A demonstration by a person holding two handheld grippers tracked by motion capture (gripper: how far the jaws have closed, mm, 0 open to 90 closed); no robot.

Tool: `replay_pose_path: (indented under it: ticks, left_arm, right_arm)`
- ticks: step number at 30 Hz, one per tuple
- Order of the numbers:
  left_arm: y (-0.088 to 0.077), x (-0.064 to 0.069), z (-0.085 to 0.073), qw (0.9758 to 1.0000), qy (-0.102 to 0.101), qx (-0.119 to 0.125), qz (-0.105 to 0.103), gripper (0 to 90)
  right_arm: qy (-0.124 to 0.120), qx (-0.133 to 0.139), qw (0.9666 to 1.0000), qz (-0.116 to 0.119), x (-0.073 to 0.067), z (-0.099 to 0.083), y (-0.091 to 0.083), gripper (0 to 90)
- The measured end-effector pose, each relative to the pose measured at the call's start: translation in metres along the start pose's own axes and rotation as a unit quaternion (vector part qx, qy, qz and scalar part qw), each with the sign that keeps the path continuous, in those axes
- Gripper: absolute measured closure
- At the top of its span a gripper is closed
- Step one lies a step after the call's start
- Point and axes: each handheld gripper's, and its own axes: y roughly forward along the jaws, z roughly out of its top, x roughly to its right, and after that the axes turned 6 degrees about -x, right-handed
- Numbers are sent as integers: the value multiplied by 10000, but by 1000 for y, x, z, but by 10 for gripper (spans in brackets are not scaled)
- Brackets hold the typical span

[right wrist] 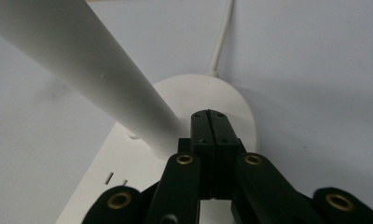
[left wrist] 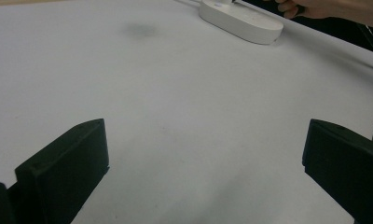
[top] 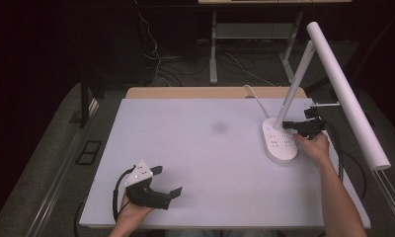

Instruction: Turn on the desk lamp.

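White matte tabletop (top: 205, 163) fills a dark room with cables on the floor behind. Nearest, at seven o'clock, the left gripper (top: 167, 180) rests low with jaws spread wide and nothing between them. Farther off, at three o'clock, the white oval lamp base with socket slots (top: 279, 142) stands upright, its white cord (right wrist: 220, 44) running away beyond. The right gripper (right wrist: 209, 122), jaws pressed together, hovers over the base beside the slanted white stem (right wrist: 100, 79). It is probably about to press a touch control: come straight down, lightly, clear of the stem.
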Motion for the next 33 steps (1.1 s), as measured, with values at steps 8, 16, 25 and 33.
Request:
replay_pose_path:
  ticks: [8, 16, 25, 33]
  left_arm:
    - [1, 0, 0, 10000, -1, 1, 7, 0]
    - [1, -1, 0, 10000, -3, -1, 12, 0]
    - [1, 0, 0, 10000, 18, -24, 17, 0]
    - [1, 1, 1, 10000, 30, -6, 4, 0]
  right_arm:
    - [-51, -55, 9999, -98, -2, 2, -2, 894]
    - [-46, -66, 9998, -192, -1, 3, -7, 894]
    - [-47, 8, 9998, -180, -4, 4, -22, 894]
    - [-159, 6, 9998, -146, -12, 3, -32, 894]
